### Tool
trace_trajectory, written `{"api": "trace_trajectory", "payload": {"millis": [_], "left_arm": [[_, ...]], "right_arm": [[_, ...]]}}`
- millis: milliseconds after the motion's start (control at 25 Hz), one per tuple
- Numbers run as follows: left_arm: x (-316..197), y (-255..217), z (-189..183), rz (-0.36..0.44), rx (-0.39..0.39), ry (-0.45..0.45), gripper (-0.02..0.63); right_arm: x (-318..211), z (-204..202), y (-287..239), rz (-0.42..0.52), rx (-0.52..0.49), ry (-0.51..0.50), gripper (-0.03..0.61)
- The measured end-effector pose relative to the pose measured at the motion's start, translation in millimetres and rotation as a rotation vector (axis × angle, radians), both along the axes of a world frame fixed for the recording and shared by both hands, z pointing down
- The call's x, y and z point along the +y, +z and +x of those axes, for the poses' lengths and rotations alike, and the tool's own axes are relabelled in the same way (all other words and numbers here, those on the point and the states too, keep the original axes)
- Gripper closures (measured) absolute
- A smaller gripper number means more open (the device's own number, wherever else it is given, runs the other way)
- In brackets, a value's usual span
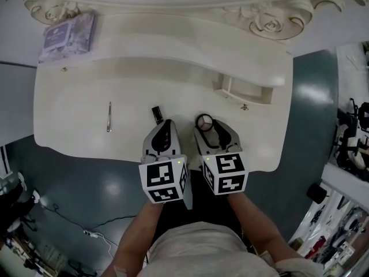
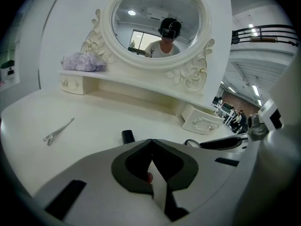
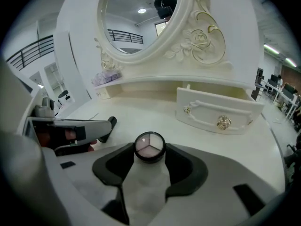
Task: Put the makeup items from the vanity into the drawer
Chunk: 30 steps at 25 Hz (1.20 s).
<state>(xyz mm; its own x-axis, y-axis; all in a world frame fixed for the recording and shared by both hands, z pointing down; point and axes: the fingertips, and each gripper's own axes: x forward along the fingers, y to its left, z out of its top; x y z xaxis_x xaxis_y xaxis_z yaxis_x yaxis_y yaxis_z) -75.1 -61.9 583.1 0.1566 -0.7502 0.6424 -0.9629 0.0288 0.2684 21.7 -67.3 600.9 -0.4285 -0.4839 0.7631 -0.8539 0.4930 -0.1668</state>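
A round compact (image 1: 204, 122) with a clear lid lies on the white vanity top (image 1: 75, 108). It sits between the fingertips of my right gripper (image 1: 210, 127), whose jaws stand wide around the compact (image 3: 149, 147) without pressing on it. My left gripper (image 1: 165, 124) is beside it on the left, its jaws shut with the tips touching (image 2: 151, 142) and nothing in them. A short black tube (image 1: 157, 115) lies just ahead of the left gripper. Metal tweezers (image 1: 109, 117) lie further left. The small drawer (image 1: 245, 92) under the shelf is pulled out, ahead and to the right of the compact.
A lilac pouch (image 1: 69, 36) rests on the raised shelf at the back left. The oval mirror (image 2: 157, 20) with its carved frame rises behind the shelf. The vanity's front edge (image 1: 115, 154) runs just under both grippers. Cables lie on the floor at left.
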Motion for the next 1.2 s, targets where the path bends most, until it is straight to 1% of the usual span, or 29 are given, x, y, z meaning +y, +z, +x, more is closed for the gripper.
{"api": "trace_trajectory", "payload": {"millis": [360, 640, 800, 1000, 1200], "left_arm": [[-2, -34, 10, 0.042, -0.028, 0.046, 0.609], [-12, -72, 21, 0.118, -0.060, 0.083, 0.609], [-21, -89, 23, 0.158, -0.072, 0.092, 0.609], [-34, -96, 30, 0.174, -0.072, 0.102, 0.609], [-43, -94, 44, 0.172, -0.061, 0.116, 0.609]], "right_arm": [[1, 16, -42, 0.035, -0.053, 0.037, 0.362], [-6, 25, -79, 0.088, -0.108, 0.089, 0.362], [-14, 35, -95, 0.126, -0.121, 0.121, 0.362], [-25, 53, -106, 0.149, -0.129, 0.171, 0.362], [-34, 71, -108, 0.153, -0.124, 0.202, 0.362]]}}
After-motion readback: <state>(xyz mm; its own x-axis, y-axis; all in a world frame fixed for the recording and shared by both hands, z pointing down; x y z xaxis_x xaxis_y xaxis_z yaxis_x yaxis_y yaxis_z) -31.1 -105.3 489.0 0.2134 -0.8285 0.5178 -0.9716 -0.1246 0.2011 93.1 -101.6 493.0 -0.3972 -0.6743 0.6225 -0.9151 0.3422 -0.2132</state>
